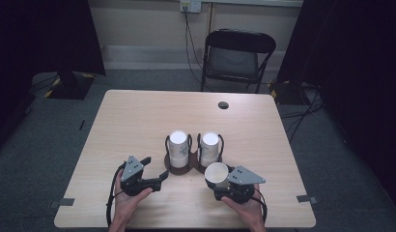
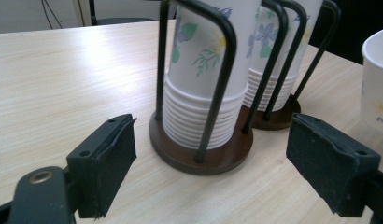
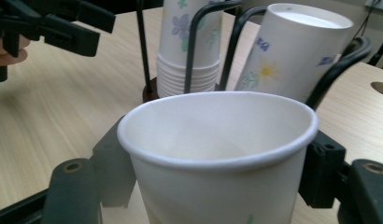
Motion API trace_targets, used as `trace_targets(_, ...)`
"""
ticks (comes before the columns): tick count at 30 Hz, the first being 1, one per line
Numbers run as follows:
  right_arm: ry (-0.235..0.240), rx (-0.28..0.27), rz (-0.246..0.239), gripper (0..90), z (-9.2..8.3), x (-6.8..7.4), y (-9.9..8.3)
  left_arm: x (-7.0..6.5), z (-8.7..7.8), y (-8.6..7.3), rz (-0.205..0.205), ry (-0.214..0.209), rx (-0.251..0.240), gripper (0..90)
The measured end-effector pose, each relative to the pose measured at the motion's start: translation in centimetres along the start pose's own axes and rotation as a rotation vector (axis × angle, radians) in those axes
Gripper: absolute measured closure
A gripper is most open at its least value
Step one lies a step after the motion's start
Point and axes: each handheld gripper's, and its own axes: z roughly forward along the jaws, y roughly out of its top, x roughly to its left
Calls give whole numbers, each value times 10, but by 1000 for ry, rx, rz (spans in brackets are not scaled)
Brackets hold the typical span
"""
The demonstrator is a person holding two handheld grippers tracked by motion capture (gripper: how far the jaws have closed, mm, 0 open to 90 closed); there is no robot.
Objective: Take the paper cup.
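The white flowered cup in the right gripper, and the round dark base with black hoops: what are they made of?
White flowered cup: probably paper, matte, with a rolled rim and slightly squeezed mouth. Round dark base: looks like brown stained wood with a faint sheen, though it could be plastic. Black hoops: likely painted metal rod, smooth and semi-gloss.

White flower-printed cups, brown base

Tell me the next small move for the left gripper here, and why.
Probably ease the left gripper forward to close on the left holder's base. Its jaws stand open just short of it, while the right gripper already holds a single cup, so steadying the holder seems sensible.
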Motion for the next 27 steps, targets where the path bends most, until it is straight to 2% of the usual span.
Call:
trace_targets(2, -10, -5, 9, 276, -1, -3, 0, 2, -1, -3, -5, 18, -16, 156)
trace_targets(10, -41, -16, 40, 278, -5, -15, 1, 10, 1, -11, -20, 40, -6, 157)
trace_targets(13, -48, -21, 61, 280, -5, -21, 1, 11, 2, -14, -35, 88, 2, 157)
trace_targets(14, -45, -22, 66, 281, -5, -22, 1, 13, 2, -15, -55, 80, -14, 157)
trace_targets(19, -62, -34, 96, 282, -6, -31, 3, 13, 3, -19, -39, 102, -17, 157)
trace_targets(24, -97, -55, 113, 283, -7, -42, 7, 16, 4, -25, -60, 96, -35, 157)
trace_targets(25, -104, -60, 114, 283, -7, -44, 8, 16, 5, -27, -51, 108, -26, 157)
trace_targets(27, -115, -67, 101, 283, -7, -47, 11, 16, 4, -27, -63, 103, -42, 157)
